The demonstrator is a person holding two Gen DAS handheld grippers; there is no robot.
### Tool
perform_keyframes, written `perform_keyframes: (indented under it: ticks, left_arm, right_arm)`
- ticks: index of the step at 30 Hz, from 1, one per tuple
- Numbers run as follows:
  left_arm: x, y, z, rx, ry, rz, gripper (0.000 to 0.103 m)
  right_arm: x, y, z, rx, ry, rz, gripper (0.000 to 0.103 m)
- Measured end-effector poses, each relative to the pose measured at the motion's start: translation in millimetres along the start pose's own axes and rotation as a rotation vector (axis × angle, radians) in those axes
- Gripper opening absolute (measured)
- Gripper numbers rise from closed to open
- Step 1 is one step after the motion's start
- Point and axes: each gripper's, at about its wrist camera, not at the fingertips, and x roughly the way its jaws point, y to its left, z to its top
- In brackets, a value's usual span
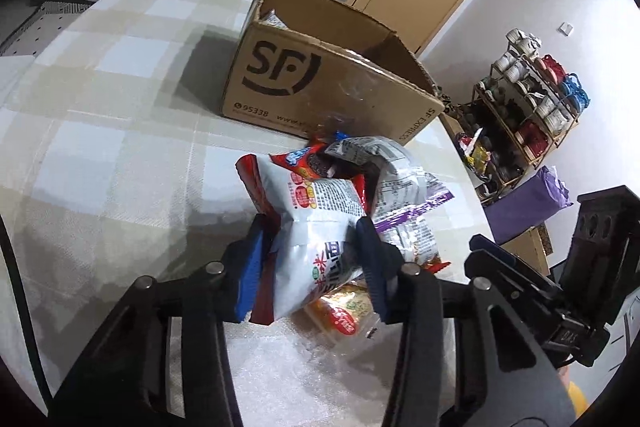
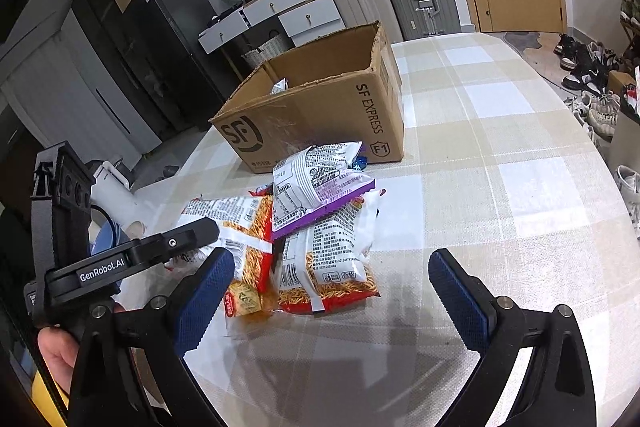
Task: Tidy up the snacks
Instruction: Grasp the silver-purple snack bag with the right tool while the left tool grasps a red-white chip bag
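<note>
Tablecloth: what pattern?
Beige-and-white check on the tablecloth; clearest in the right wrist view.

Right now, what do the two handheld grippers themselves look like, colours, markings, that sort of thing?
Both are matte black plastic with silver pivot pins and two fingers faced with textured blue pads. The left gripper carries white GenRobot.AI lettering on its side in the right wrist view. The right gripper matches. No cables show.

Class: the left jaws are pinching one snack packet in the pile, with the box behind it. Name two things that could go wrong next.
1. The left gripper pinches the white-and-red packet by crumpled film, so it might slip.
2. The purple-edged packet overlaps its neighbours and could get dragged along.
</note>
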Motion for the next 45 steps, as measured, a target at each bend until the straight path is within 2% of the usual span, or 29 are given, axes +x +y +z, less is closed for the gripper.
perform_keyframes:
  ticks: [10,15,19,22,26,28,30,31,33,38,45]
  left_arm:
    - [-10.3,12.1,-1.1,-0.043,0.003,-0.032,0.037]
    - [-20.1,18.7,-0.6,-0.042,-0.005,-0.038,0.036]
    - [-28.2,33.9,1.7,-0.096,-0.007,-0.076,0.033]
    - [-31.2,43.2,2.7,-0.130,0.003,-0.106,0.033]
    - [-34.3,48.2,4.6,-0.131,0.006,-0.114,0.032]
    - [-32.6,49.3,3.3,-0.131,0.017,-0.125,0.032]
    - [-27.6,48.7,1.9,-0.130,0.038,-0.142,0.033]
    - [-25.8,48.3,1.3,-0.134,0.042,-0.141,0.033]
    - [-24.0,46.6,0.8,-0.127,0.048,-0.135,0.034]
    - [-14.9,42.5,-3.0,-0.126,0.091,-0.143,0.039]
    - [-7.5,38.5,-6.7,-0.129,0.105,-0.130,0.041]
  right_arm:
    - [13.6,-4.7,11.5,0.048,0.003,0.014,0.099]
    - [20.9,8.3,30.6,0.013,-0.007,-0.032,0.099]
    - [40.9,37.3,39.6,-0.146,0.016,-0.139,0.099]
    - [60.0,56.5,44.4,-0.243,0.027,-0.250,0.099]
    - [79.5,71.7,49.5,-0.351,0.033,-0.347,0.099]
    - [92.7,71.9,51.8,-0.378,0.073,-0.373,0.099]
    - [102.7,67.3,52.1,-0.355,0.128,-0.351,0.090]
    - [107.8,62.8,51.7,-0.332,0.163,-0.322,0.079]
    - [112.3,54.6,50.9,-0.294,0.190,-0.286,0.079]
    - [104.1,40.1,55.0,-0.234,0.176,-0.220,0.075]
    - [91.1,25.2,61.4,-0.165,0.147,-0.140,0.073]
